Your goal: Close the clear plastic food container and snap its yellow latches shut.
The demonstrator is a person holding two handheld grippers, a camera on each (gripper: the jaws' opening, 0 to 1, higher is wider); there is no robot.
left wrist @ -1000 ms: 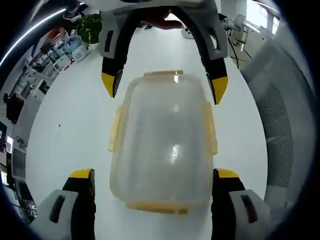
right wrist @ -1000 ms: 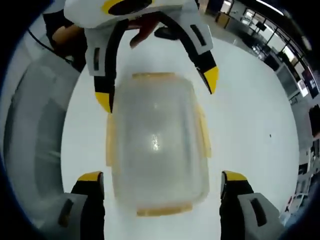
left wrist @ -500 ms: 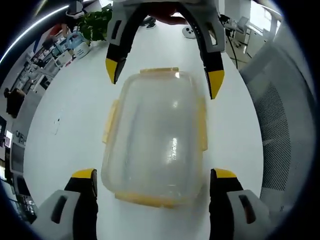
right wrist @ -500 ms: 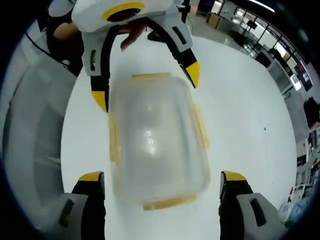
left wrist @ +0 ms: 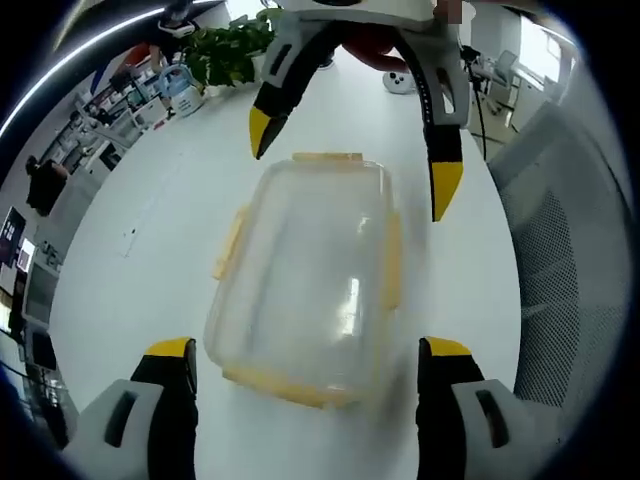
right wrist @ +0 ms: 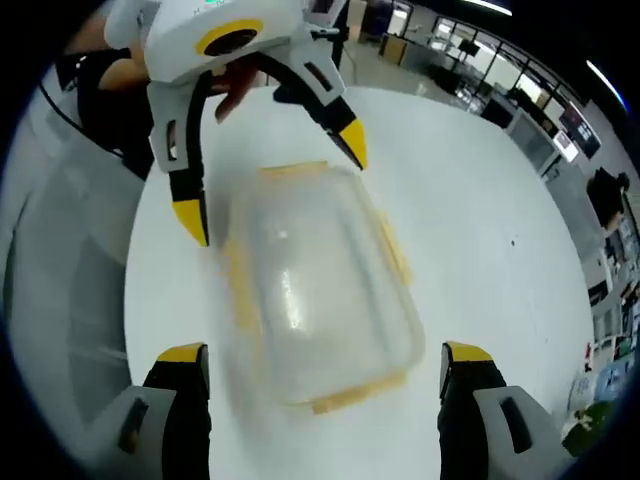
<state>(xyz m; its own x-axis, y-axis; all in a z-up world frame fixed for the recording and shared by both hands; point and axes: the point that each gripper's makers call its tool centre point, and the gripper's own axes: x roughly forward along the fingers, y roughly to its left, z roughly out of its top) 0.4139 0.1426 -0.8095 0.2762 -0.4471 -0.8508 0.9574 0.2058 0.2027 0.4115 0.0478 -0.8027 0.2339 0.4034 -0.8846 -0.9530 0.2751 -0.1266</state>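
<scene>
lid's on, latches not snapped yet

your left gripper (left wrist: 300, 350) and right gripper (right wrist: 325, 355) both gape around the clear rectangular plastic food container (left wrist: 305, 265), and its yellow latches (left wrist: 229, 243) look flared.

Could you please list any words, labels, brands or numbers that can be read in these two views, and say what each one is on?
No text can be read in either view.
Clear plastic food container: no label or print visible on its lid; its yellow latches are plain.
Left gripper and right gripper: no markings readable.
Background shelves and boxes: coloured packaging, too small and blurred to read.
Background screens: too small to read.
</scene>
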